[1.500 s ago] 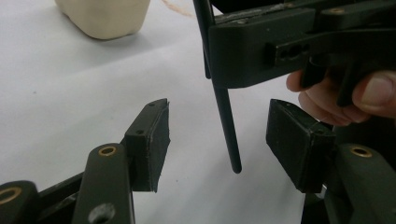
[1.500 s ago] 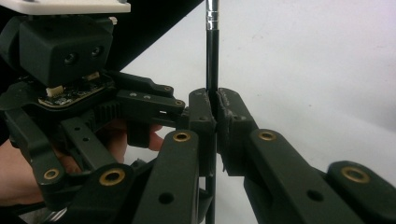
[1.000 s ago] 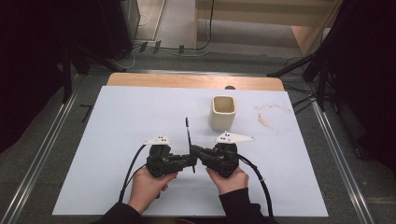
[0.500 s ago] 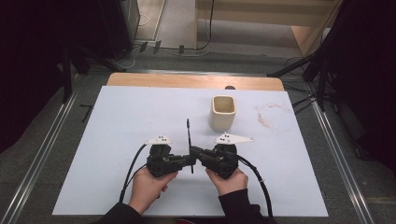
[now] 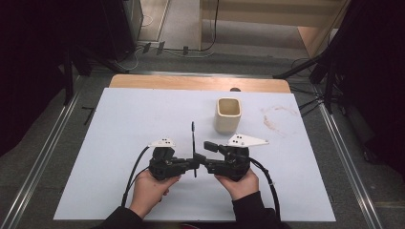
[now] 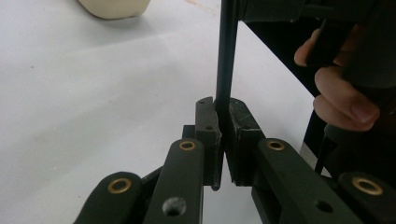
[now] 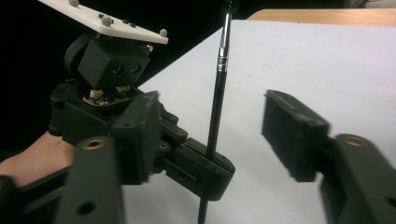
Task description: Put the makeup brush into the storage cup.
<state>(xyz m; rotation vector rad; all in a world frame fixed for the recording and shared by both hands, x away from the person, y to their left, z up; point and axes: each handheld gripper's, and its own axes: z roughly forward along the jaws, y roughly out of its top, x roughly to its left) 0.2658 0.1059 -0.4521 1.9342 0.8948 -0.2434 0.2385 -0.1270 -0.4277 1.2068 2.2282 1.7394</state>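
Since the earlier frame the right gripper has just spread its jaws off the thin black metal rod, which stands roughly upright above the pale blue tabletop, clenched in the left gripper. A cream square ceramic cup sits beyond, apparently well apart.

Your thin black rod-like tool with its small brush tip stands nearly upright above the white tabletop, clamped low on its shaft by your left gripper.
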